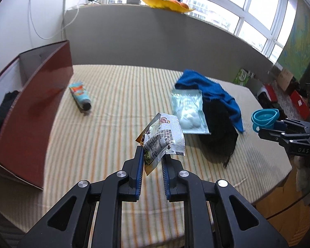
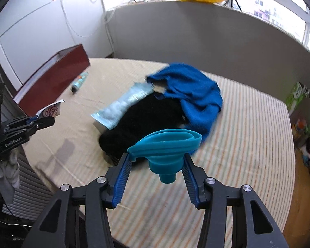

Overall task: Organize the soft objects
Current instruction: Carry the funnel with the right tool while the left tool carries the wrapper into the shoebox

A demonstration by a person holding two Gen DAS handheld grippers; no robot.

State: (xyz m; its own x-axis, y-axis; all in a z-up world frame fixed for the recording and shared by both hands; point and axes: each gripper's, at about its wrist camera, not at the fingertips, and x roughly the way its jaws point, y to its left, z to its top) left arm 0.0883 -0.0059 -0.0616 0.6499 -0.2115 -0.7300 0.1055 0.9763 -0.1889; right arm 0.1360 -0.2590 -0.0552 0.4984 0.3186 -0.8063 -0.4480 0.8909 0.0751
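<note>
Above the striped table, left fingers [image 1: 153, 155] pinch a sachet [image 1: 162, 139]; right fingers [image 2: 156, 159] clamp a funnel [image 2: 165, 146]

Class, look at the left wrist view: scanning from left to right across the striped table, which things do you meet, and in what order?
Red-brown box → light blue tube → coffee sachet held in the left gripper → black cloth → teal funnel in the right gripper.

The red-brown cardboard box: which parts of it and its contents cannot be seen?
- Red-brown cardboard box, left wrist view: the frame edge cuts its left side; its near wall hides most of the dark item inside.
- Right wrist view: only its outer wall shows.
</note>
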